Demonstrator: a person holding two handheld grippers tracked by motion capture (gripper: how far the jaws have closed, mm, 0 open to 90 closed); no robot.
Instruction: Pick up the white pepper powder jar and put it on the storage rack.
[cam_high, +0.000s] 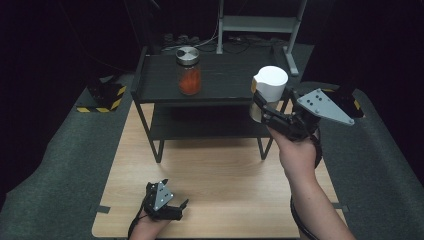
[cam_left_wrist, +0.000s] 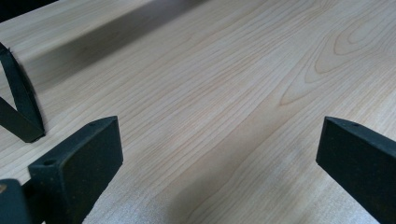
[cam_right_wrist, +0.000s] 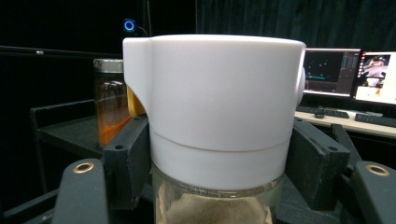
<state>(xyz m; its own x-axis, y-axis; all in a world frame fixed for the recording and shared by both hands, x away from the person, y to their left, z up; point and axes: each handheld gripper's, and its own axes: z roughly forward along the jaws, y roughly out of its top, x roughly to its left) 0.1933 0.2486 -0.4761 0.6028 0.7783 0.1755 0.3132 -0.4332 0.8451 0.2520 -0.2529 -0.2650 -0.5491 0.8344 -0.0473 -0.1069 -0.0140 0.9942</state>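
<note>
The tabletop (cam_left_wrist: 224, 84) is pale wood with a clear grain, smooth and softly matt. The black shelf rack (cam_high: 220, 80) at 12 o'clock looks like matt painted metal. On it, the orange-filled jar (cam_high: 189, 75) is clear glossy glass under a brushed metal lid (cam_high: 187, 53). The jar (cam_right_wrist: 219, 205) in the right tongs (cam_high: 262, 107) at 2 o'clock has a clear glass body and a white cap (cam_right_wrist: 215, 93) of smooth, satin plastic. The jaws are matt black with a fine, slightly grainy face, as on the left tongs (cam_left_wrist: 219, 158). A grey plate (cam_high: 324, 106) on the right tongs looks like dull metal. Grey felt-like cloth (cam_high: 55, 165) surrounds the tabletop.
</note>
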